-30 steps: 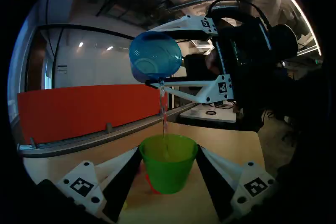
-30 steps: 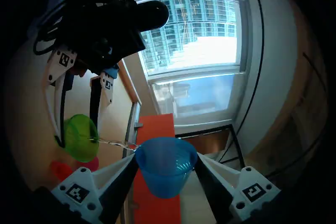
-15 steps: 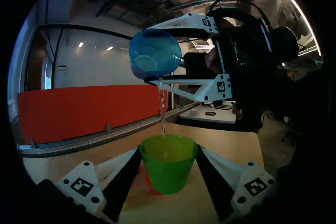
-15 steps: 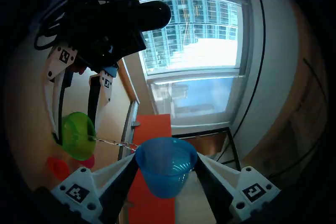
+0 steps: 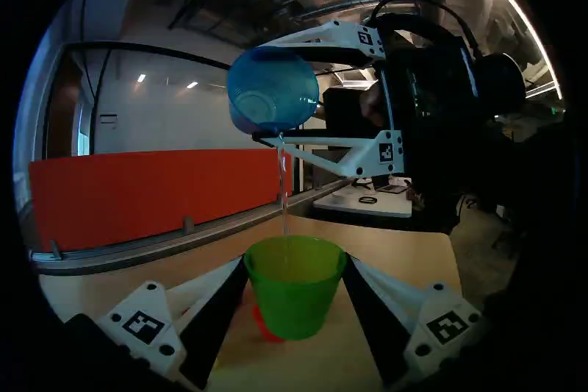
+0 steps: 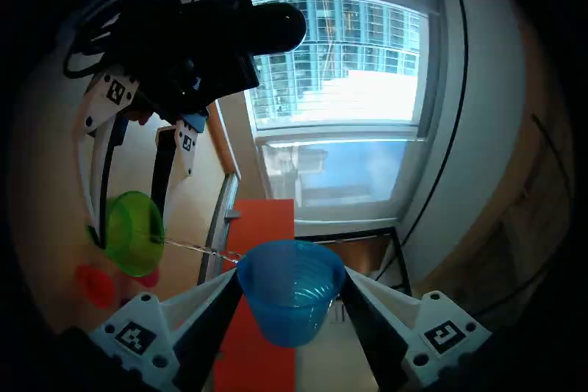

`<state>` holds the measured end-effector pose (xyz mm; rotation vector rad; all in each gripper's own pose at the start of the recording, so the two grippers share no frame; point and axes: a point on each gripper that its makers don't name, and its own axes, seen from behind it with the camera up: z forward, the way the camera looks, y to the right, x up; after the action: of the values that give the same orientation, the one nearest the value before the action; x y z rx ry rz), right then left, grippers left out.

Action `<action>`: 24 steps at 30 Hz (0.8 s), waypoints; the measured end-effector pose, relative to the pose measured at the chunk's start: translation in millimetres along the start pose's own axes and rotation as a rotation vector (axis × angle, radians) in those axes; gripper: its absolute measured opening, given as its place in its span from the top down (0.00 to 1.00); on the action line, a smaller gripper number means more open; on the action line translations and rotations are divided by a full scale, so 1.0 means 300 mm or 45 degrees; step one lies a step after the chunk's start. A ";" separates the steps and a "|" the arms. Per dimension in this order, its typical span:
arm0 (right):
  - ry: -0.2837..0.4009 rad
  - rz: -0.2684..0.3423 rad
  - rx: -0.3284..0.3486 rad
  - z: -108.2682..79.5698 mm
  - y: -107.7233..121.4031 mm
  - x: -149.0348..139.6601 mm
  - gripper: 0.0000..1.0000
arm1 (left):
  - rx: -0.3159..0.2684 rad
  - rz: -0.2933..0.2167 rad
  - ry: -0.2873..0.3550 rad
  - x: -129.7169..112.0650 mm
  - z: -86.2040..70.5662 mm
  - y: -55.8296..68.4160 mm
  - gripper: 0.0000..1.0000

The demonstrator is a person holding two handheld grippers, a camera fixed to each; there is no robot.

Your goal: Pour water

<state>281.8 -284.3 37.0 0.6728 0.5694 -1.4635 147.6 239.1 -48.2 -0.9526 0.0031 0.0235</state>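
Note:
A green cup [image 5: 295, 286] stands upright between the fingers of my left gripper [image 5: 294, 296], which is shut on it above the wooden table [image 5: 389, 252]. Over it my right gripper [image 5: 309, 94] holds a blue cup [image 5: 272, 92] tipped on its side, and a thin stream of water [image 5: 282, 186] falls from its rim into the green cup. In the right gripper view the blue cup [image 6: 291, 301] sits gripped between the fingers of my right gripper [image 6: 291, 311], and the water stream [image 6: 198, 248] runs across to the green cup [image 6: 132, 233] held by my left gripper [image 6: 132, 193].
A red cup [image 6: 94, 283] and a pink one [image 6: 149, 279] lie on the table under the green cup. An orange partition [image 5: 147, 190] with a metal rail [image 5: 184, 234] borders the table's far side. A large window [image 6: 338, 105] is behind.
The blue cup has tipped slightly further and the stream keeps running into the green cup. In the right gripper view the left gripper and green cup drifted slightly left.

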 end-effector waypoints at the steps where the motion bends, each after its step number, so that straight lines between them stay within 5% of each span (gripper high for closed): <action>1: -0.001 -0.003 -0.001 0.000 0.001 -0.001 0.09 | 0.000 0.000 0.000 0.000 0.000 0.000 0.12; 24: -0.004 -0.100 -0.021 0.002 0.019 0.014 0.09 | -0.004 -0.004 0.014 0.018 -0.004 0.008 0.12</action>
<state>287.5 -287.8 34.7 0.6413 0.6103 -1.5312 153.1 239.6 -50.8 -0.9563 0.0117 0.0158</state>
